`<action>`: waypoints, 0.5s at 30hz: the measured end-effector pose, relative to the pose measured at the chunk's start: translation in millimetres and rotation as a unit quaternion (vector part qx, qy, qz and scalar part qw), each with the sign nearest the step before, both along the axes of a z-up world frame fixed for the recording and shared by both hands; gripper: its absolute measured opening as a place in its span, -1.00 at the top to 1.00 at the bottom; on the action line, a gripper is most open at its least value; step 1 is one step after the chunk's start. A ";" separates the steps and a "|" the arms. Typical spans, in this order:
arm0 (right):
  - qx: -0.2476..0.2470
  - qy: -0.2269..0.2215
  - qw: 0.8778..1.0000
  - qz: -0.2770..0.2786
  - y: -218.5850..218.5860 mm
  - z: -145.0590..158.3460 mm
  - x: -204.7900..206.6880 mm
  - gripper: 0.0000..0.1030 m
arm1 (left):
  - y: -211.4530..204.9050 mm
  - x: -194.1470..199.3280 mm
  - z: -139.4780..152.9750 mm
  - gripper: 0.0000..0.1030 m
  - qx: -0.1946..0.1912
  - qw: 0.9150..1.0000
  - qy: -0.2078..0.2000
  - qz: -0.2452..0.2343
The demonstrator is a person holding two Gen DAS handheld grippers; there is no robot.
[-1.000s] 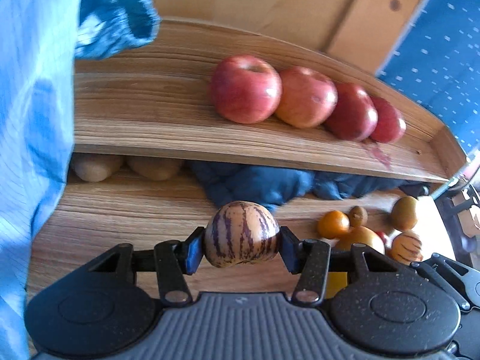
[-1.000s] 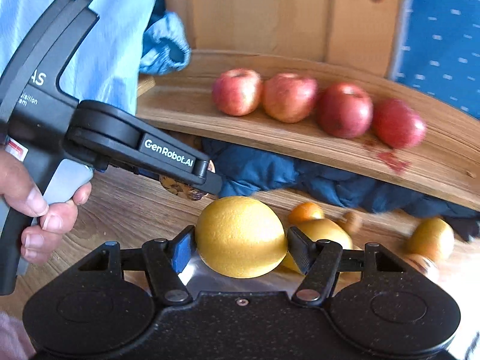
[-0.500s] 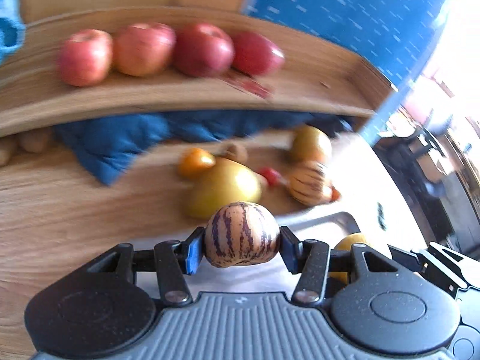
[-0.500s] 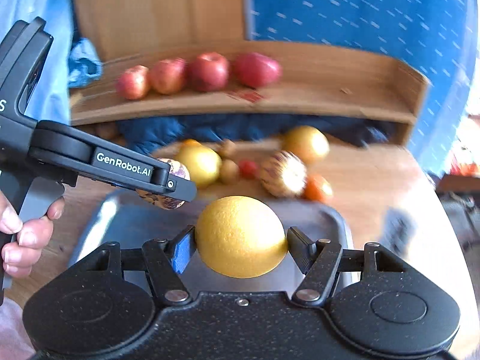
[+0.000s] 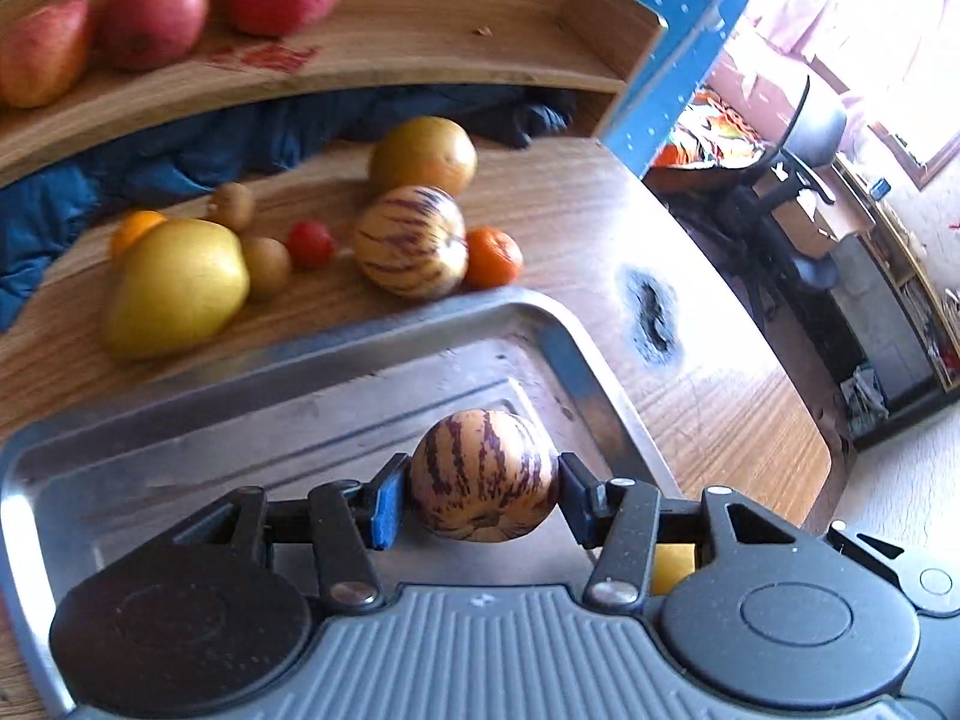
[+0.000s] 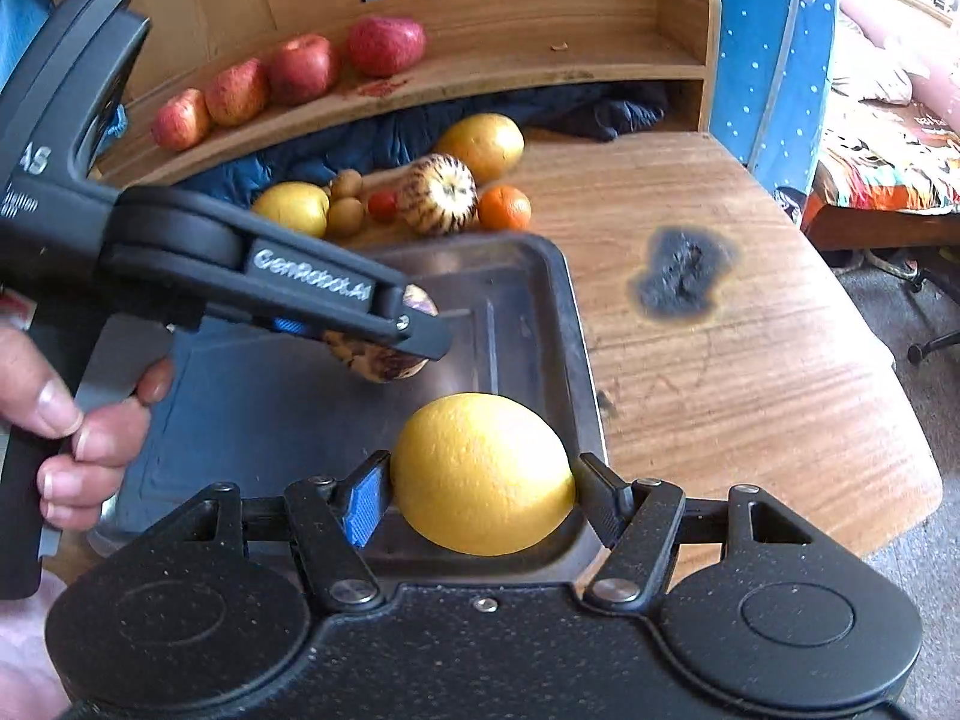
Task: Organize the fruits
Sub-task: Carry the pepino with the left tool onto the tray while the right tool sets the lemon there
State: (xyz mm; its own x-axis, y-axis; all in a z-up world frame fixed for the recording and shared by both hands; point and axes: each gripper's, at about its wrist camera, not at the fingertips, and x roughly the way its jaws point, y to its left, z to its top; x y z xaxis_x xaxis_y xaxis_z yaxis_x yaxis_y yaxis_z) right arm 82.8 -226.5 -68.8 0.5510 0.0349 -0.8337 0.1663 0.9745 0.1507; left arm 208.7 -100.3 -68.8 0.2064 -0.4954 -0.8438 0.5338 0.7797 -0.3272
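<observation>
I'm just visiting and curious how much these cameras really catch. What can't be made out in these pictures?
- Left wrist view: the right hand-held gripper's yellow fruit shows only as a sliver behind the left hand-held gripper.
- Right wrist view: the striped fruit is mostly covered by the left gripper's finger.
- Both views: the metal tray has its near edge hidden by the gripper bodies.
- Left wrist view: the apples are blurred, cut off at the left edge.

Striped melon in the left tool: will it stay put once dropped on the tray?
Probably not. The striped melon is near round, so it is apt to roll. The metal tray looks smooth and flat, giving little grip; its raised rim should stop it. The rind looks firm under the left tool.
</observation>
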 end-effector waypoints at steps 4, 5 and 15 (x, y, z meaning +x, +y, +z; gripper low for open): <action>0.003 0.009 1.000 0.010 1.2 -3.4 -0.6 -0.31 | -9.0 -2.6 -4.2 -0.09 0.009 1.000 0.004 -0.005; 0.006 0.011 1.000 0.013 1.5 -4.2 0.0 -0.31 | -10.6 -3.3 -4.6 -0.09 0.010 1.000 0.003 -0.005; -0.007 0.012 0.999 0.040 4.8 -4.3 3.6 -0.33 | -11.5 -4.5 -5.0 -0.09 0.016 1.000 -0.003 0.001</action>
